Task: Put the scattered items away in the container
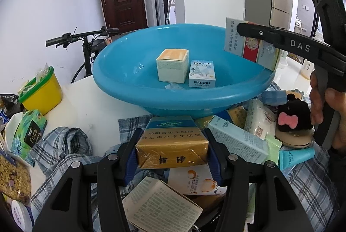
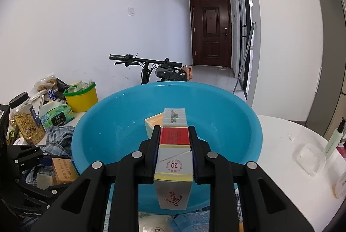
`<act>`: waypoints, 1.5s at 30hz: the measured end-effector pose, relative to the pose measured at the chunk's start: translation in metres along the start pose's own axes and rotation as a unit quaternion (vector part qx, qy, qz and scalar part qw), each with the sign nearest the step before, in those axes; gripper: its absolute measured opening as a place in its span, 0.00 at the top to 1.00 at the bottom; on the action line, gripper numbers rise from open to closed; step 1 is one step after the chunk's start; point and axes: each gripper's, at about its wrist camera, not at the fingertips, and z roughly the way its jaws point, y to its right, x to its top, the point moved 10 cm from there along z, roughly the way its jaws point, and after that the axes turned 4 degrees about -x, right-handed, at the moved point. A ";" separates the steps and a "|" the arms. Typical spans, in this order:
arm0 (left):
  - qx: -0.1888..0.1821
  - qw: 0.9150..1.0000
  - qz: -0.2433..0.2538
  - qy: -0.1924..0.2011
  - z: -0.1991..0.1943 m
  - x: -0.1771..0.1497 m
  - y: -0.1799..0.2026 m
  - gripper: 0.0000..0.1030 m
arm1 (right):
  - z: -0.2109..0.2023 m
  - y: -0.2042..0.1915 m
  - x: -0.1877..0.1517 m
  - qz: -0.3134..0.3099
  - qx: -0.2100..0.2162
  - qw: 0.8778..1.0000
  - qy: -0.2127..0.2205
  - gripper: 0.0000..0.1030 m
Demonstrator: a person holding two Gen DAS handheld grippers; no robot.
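A blue plastic basin [image 1: 129, 84] stands on the white table and holds a cream box [image 1: 172, 65] and a pale blue Raison box [image 1: 202, 74]. My left gripper [image 1: 172, 141] is shut on a gold and blue cigarette pack [image 1: 170, 141], low over the pile in front of the basin. My right gripper [image 2: 174, 134] is shut on a grey and red cigarette pack [image 2: 174, 149] and holds it over the basin's [image 2: 90, 134] near rim. In the left wrist view that pack [image 1: 250, 45] hangs at the basin's right edge.
A pile of small boxes [image 1: 235, 141], a teal tube [image 1: 296, 156] and a black plush [image 1: 292, 117] lies on a plaid cloth [image 1: 62, 145]. A yellow tub [image 1: 43, 93], tissue pack [image 1: 28, 132] and snack jar [image 2: 28, 121] sit left. A bottle [image 2: 333, 141] stands right.
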 end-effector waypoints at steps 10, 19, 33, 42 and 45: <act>0.014 1.000 0.003 -0.009 0.000 -0.002 0.001 0.45 | -0.001 0.000 0.000 0.011 0.011 1.000 0.004 0.79; 0.038 0.999 -0.002 0.033 -0.062 0.011 -0.010 0.45 | -0.002 -0.001 -0.001 0.021 0.022 1.000 0.006 0.79; 0.049 0.990 -0.001 0.131 -0.099 0.092 0.007 0.45 | -0.002 0.000 0.000 0.029 0.028 0.999 0.005 0.79; 0.052 0.989 -0.031 0.135 -0.047 0.124 0.007 0.45 | -0.004 0.010 -0.001 0.054 0.034 0.998 0.006 0.79; 0.040 0.989 -0.053 0.132 -0.032 0.123 0.001 0.45 | -0.003 0.014 -0.001 0.060 0.035 0.998 0.004 0.79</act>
